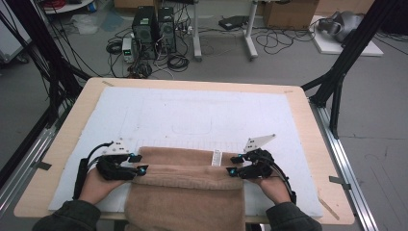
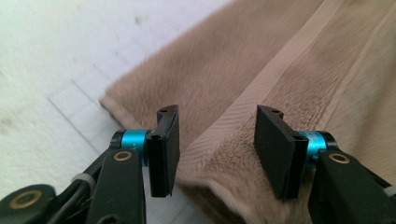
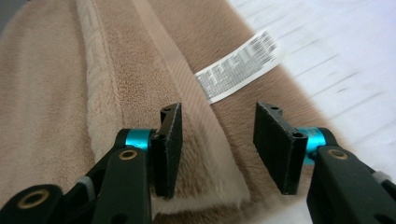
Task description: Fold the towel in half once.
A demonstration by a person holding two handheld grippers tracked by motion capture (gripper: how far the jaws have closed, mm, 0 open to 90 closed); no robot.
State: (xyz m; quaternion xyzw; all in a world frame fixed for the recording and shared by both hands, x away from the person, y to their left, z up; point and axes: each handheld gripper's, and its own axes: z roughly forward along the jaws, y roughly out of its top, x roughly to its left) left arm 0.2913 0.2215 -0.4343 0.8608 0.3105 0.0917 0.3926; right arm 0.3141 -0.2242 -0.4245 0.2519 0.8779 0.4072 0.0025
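A person's hands hold two grippers at the near edge of a wooden table (image 1: 308, 144), where a folded tan towel (image 1: 185, 185) lies on a white mat (image 1: 202, 115) and hangs over the near side. The left gripper (image 1: 138, 163) stands with jaws parted over the towel's left corner, gripping nothing; the right gripper (image 1: 234, 165) is likewise parted over the right corner, beside a white care label (image 3: 238, 65). Beyond the table, computer towers (image 1: 154, 31) and cables sit on the floor
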